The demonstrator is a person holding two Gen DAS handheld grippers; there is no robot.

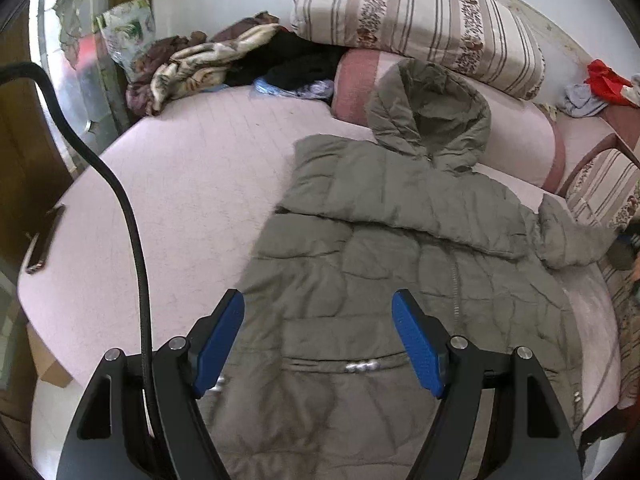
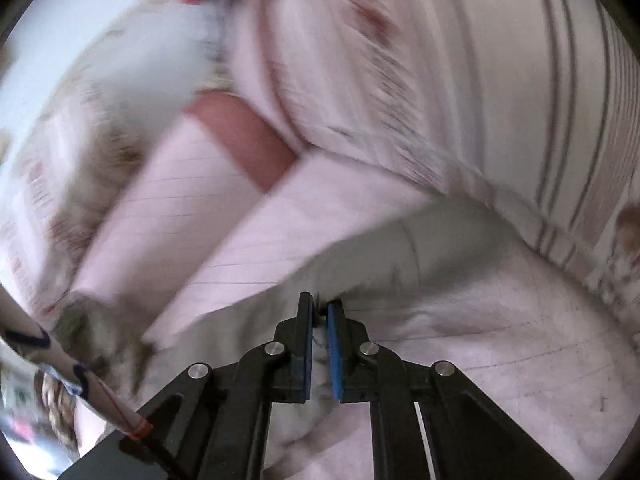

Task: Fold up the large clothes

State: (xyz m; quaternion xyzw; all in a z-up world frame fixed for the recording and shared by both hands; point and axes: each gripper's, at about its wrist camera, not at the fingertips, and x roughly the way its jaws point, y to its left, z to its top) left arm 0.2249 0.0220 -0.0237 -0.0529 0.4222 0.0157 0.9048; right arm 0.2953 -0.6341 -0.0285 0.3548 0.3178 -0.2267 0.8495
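Observation:
An olive-green padded hooded jacket lies front-up on the pink bed, its hood toward the pillows. Its left sleeve is folded across the chest; the right sleeve lies out to the right. My left gripper is open and empty, hovering above the jacket's lower half. In the blurred right wrist view, my right gripper is nearly shut, pinching a pale grey-green fold of fabric, apparently the jacket's sleeve, just above the pink sheet.
Striped pillows and a pink bolster lie along the bed's far side. A heap of blankets and dark clothes sits at the back left. A phone lies by the left edge. Red and grey clothes are at the far right.

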